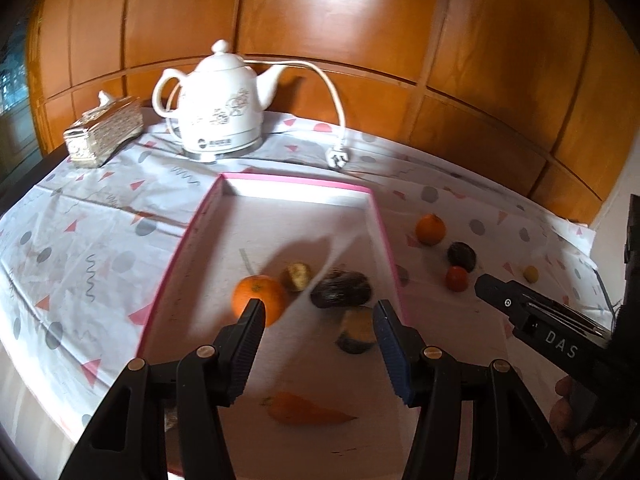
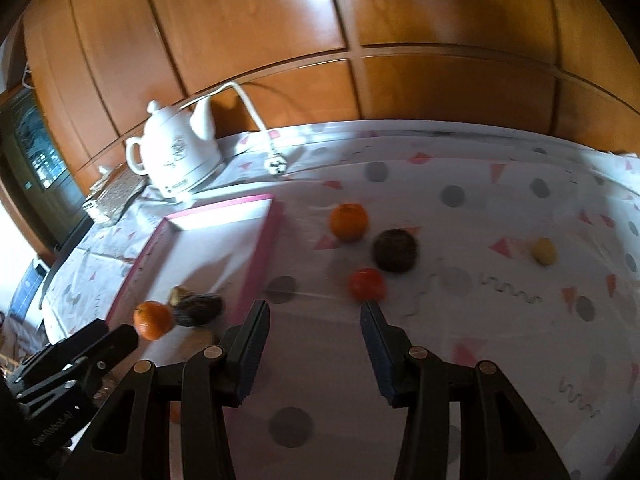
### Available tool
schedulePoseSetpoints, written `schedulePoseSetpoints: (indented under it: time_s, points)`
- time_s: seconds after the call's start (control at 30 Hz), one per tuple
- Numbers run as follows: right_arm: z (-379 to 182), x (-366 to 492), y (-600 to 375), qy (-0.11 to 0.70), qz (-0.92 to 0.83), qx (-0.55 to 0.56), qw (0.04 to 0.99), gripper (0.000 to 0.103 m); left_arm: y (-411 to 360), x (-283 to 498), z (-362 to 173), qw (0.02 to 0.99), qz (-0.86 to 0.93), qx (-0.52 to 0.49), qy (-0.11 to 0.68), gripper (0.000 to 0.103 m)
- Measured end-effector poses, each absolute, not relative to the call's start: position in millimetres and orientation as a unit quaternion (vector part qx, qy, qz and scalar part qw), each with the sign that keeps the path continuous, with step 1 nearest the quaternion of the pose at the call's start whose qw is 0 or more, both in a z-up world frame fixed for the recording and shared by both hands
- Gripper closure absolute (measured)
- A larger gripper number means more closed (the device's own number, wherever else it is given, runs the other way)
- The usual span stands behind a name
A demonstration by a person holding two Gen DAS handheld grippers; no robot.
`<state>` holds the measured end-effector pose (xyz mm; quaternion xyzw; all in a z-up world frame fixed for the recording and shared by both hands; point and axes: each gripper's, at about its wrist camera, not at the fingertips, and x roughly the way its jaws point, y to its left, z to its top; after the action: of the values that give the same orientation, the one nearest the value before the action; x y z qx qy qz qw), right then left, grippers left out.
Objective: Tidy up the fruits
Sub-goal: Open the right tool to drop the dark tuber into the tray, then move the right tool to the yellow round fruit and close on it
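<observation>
Both grippers part-open, empty: left gripper (image 1: 320, 312) over pink tray (image 1: 168, 280), right gripper (image 2: 316, 312) just short of red fruit (image 2: 367, 285) on tablecloth (image 2: 480, 208) (small, round, likely soft, rolls). Grip across middle, gently

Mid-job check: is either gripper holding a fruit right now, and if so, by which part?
Nothing is held. The left gripper stands open over the pink-rimmed tray; the right gripper is open above the tablecloth, near the red fruit.

Home: teapot-style kettle (image 1: 218, 108), wood-panelled wall (image 1: 480, 60)
</observation>
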<state>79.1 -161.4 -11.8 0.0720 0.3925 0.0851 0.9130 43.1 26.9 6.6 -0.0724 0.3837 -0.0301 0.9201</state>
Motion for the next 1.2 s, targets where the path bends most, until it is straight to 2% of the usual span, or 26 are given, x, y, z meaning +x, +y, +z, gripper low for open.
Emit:
schedulePoseSetpoints:
  time_s: [0.83, 1.2]
  points:
    - [-36, 70, -308, 0.391, -0.094, 0.153, 0.903, 0.055, -75, 73, -3, 0.901, -0.132, -0.021, 0.412, 0.046]
    - [-39, 103, -339, 0.396, -0.103, 0.166, 0.897, 0.055, -93, 98, -17, 0.888, -0.141, -0.029, 0.437, 0.046]
